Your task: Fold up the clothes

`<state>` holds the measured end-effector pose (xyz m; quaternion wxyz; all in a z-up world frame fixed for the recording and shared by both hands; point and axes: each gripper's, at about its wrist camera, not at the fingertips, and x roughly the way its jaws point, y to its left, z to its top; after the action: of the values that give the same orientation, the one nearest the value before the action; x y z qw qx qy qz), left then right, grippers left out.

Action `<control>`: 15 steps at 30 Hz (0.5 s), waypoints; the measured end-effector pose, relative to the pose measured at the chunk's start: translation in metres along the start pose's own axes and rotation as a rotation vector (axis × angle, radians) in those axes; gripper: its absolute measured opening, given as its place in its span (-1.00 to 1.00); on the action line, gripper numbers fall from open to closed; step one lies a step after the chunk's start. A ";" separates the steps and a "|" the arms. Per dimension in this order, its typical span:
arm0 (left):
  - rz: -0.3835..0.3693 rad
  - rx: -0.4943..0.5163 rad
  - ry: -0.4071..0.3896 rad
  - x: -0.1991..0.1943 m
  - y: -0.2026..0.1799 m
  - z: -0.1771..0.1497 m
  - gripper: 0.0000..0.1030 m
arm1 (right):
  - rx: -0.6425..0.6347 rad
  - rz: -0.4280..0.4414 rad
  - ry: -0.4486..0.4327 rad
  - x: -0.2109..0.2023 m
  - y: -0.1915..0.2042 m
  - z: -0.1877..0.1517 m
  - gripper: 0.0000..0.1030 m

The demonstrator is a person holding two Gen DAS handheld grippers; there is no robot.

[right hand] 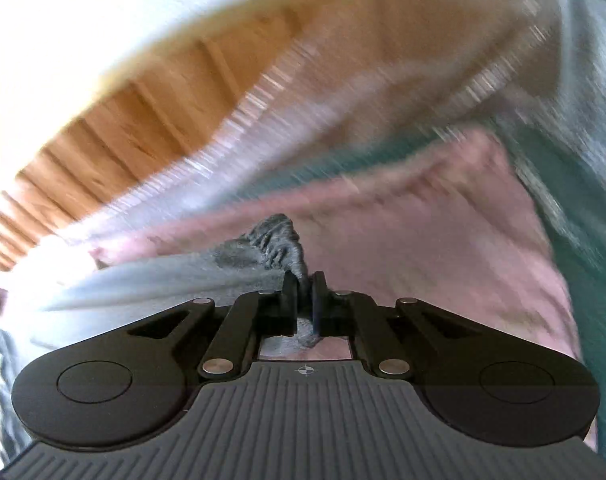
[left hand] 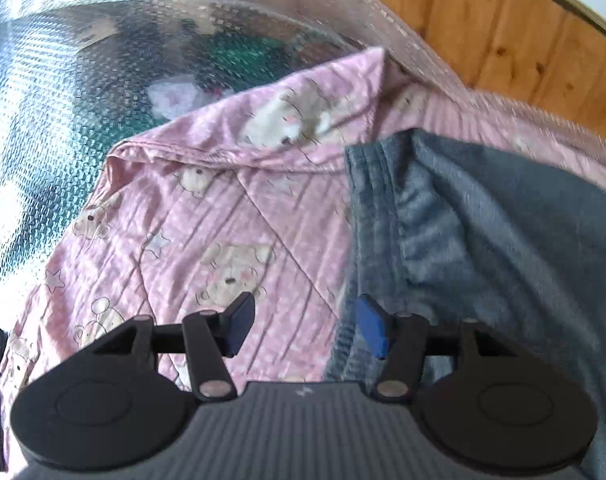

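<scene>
On the pink bear-printed quilted cover [left hand: 223, 232] lies the grey-blue knitted garment [left hand: 483, 232], bunched and creased, no neat fold showing yet. My right hand-held gripper [right hand: 303, 304] is clamped on a ribbed edge of that garment, the cloth stretching away to one side. My left hand-held gripper [left hand: 303, 324] hangs wide apart, holding nothing, just beside the garment's hem. I judge folding barely begun; the spreading and every fold remain.

Both wrist views close over pink quilt [left hand: 231, 216]
</scene>
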<state>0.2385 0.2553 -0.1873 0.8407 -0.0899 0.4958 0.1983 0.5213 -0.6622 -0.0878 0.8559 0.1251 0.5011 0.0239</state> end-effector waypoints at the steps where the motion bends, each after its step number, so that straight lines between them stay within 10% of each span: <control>1: -0.003 0.000 0.012 -0.003 0.000 -0.004 0.10 | 0.001 -0.045 0.038 0.015 -0.005 -0.009 -0.84; 3: -0.031 -0.015 0.044 -0.015 0.003 -0.018 0.12 | 0.019 -0.147 0.089 0.036 -0.012 -0.037 -0.09; 8: -0.086 0.025 0.142 -0.060 -0.003 -0.068 0.39 | 0.009 -0.180 -0.094 -0.035 0.033 -0.132 0.31; 11: -0.098 0.092 0.225 -0.074 -0.034 -0.092 0.58 | -0.134 -0.041 -0.027 -0.080 0.091 -0.209 0.76; 15: -0.089 0.309 0.194 -0.091 -0.088 -0.122 0.58 | -0.269 -0.050 0.044 -0.116 0.135 -0.309 0.82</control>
<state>0.1392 0.1111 -0.1723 0.8006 -0.0004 0.5947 0.0730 0.2087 -0.4919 -0.1008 0.8542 -0.0039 0.5149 0.0722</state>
